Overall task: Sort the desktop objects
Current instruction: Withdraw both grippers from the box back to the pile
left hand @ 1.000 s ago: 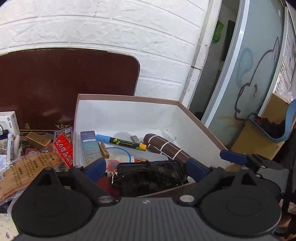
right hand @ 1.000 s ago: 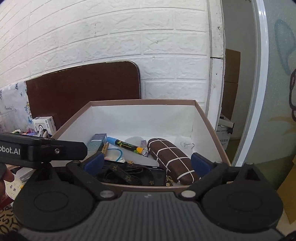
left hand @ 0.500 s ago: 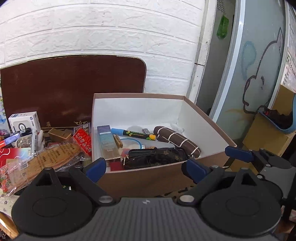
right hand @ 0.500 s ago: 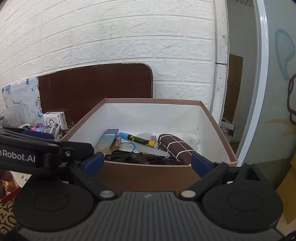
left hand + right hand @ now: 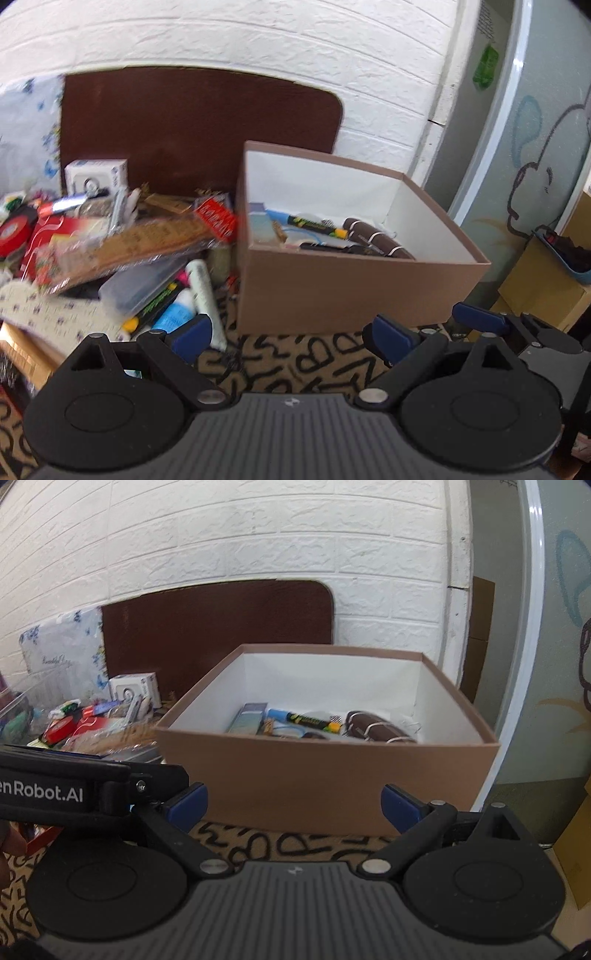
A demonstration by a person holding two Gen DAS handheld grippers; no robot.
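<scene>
A brown cardboard box (image 5: 354, 291) with a white inside stands on the patterned desk; it also shows in the right wrist view (image 5: 325, 779). In it lie a brown checked pouch (image 5: 376, 240), a blue and yellow marker (image 5: 306, 221), a teal carton (image 5: 258, 225) and a dark purse. My left gripper (image 5: 291, 332) is open and empty, in front of the box. My right gripper (image 5: 293, 801) is open and empty, also in front of the box. A pile of loose objects lies left of the box, with a snack packet (image 5: 129, 247) on top.
Left of the box are a clear plastic case (image 5: 144, 284), a white tube (image 5: 207, 299), a red tape roll (image 5: 14, 232) and a small white carton (image 5: 96, 177). A brown board (image 5: 199, 133) leans on the white brick wall. The desk edge and cardboard boxes (image 5: 539, 291) are to the right.
Both grippers have pulled back and out of the box toward the near side. The left view has swung left, so the pile of loose objects now shows. Both stay open.
</scene>
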